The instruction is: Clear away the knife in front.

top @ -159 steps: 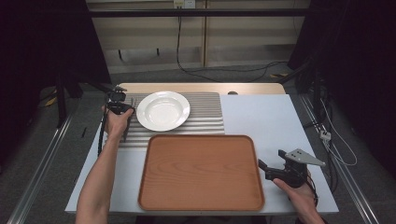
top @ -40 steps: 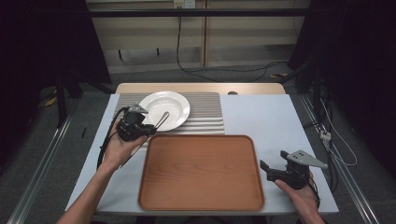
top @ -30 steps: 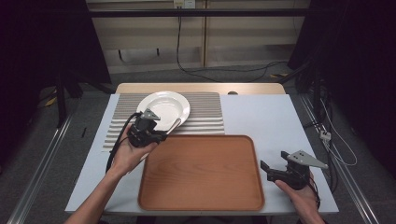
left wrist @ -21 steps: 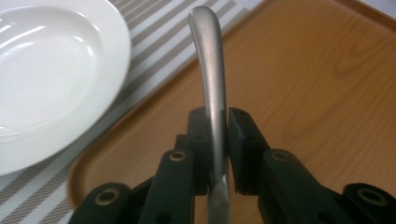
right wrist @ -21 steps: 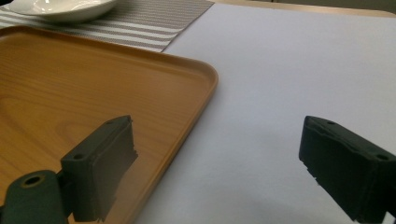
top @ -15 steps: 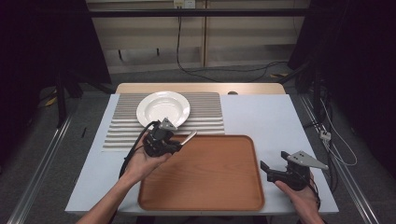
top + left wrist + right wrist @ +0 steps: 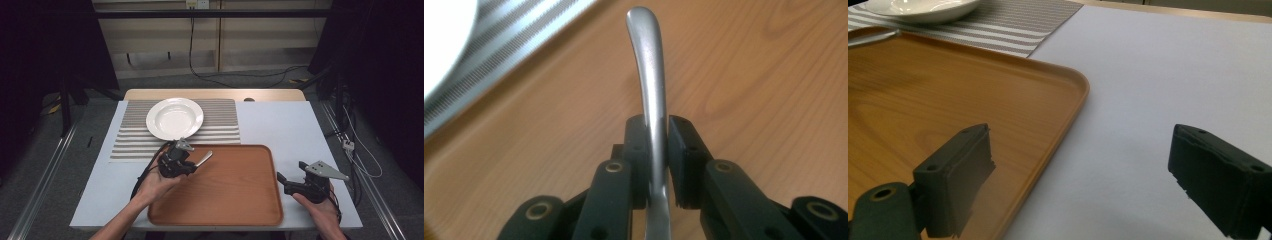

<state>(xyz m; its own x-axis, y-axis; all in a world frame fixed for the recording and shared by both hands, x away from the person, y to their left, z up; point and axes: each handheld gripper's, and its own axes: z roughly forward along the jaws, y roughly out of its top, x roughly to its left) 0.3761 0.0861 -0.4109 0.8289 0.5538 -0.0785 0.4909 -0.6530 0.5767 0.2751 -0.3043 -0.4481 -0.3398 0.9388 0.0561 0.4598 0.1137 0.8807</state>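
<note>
**My gripper held a shiny handle over the tray**

My left gripper [image 7: 192,164] was squeezed tight on a silver metal handle [image 7: 650,90]. I could not tell if it was a spoon or a fork. The handle stuck out in front of my jaws, over the wooden tray [image 7: 235,200]. The white plate [image 7: 174,118] sat just past my gripper on the striped mat [image 7: 220,125]. My right gripper [image 7: 1078,175] had its jaws wide apart, with nothing between them, over the tray's right edge.

Silver utensil handle [image 7: 647,75], clamped, above wooden tray [image 7: 235,195]
</note>
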